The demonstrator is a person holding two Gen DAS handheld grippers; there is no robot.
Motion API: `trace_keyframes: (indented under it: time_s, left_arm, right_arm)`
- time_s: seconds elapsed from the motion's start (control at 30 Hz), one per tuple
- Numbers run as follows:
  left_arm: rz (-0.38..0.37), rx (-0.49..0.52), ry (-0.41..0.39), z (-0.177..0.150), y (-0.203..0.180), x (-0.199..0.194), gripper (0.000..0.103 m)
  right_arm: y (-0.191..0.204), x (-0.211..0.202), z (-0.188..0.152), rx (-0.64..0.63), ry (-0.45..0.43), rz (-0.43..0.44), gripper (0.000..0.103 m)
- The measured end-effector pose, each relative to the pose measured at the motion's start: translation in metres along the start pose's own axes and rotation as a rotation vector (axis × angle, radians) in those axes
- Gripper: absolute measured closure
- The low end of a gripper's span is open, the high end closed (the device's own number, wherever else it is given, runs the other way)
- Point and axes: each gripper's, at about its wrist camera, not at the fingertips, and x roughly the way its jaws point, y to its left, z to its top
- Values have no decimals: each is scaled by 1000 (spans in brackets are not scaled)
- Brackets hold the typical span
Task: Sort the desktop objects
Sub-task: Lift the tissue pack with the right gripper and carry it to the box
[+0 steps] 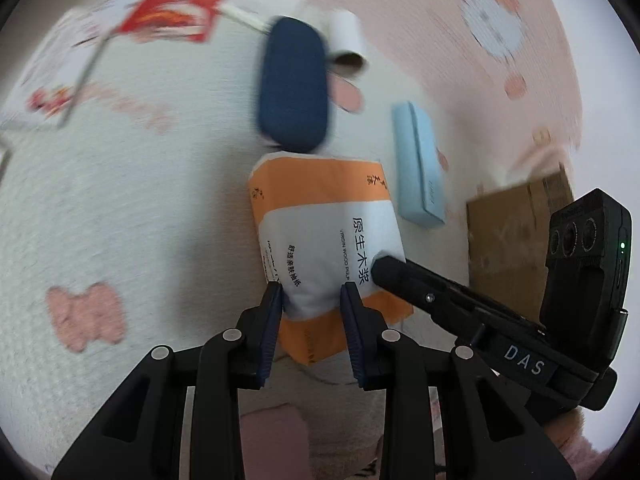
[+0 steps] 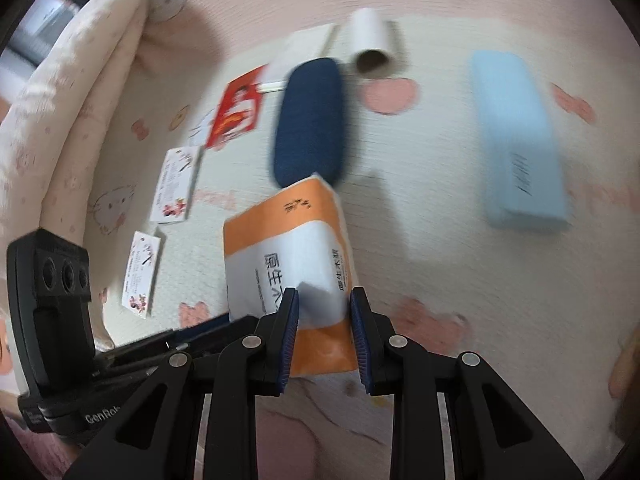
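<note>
An orange and white tissue pack [image 1: 320, 240] is held between both grippers above a white and pink blanket [image 1: 120, 200]. My left gripper [image 1: 312, 292] is shut on its near end. My right gripper [image 2: 324, 300] is shut on the pack [image 2: 288, 248] from the other side, and its finger shows in the left wrist view [image 1: 400, 276]. Beyond the pack lie a dark blue case [image 1: 294, 84], a light blue box [image 1: 418, 164] and a white paper roll [image 1: 348, 38].
A red card [image 1: 176, 10] and white cards [image 2: 176, 184] lie at the far left. A brown cardboard box [image 1: 516, 236] stands at the right. A folded pink quilt [image 2: 80, 100] borders the left side in the right wrist view.
</note>
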Motion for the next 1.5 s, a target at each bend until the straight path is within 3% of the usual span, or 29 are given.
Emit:
trace_keyframes:
  time_s: [0.17, 0.37, 0.63, 0.7, 0.9, 1.2, 1.5]
  left_arm:
    - [20, 143, 24, 2, -43, 24, 70]
    - [29, 195, 32, 1, -66, 40, 70]
    - [11, 133, 31, 6, -58, 38, 66]
    - [14, 134, 30, 8, -57, 37, 64]
    - [3, 128, 31, 14, -53, 37, 64]
    - [-72, 63, 51, 20, -43, 46, 64]
    - [-32, 114, -8, 20, -59, 29, 68]
  right_arm:
    - [-42, -21, -10, 117, -38, -16, 80]
    - [-68, -34, -17, 171, -69, -19, 80]
    - [-60, -33, -17, 97, -79, -16, 76]
    - [-62, -31, -17, 107, -74, 2, 69]
    - [-65, -26, -14, 142, -84, 8, 66]
    - [-70, -20, -6, 184, -103, 36, 64]
    - [-62, -29, 0, 151, -121, 38, 70]
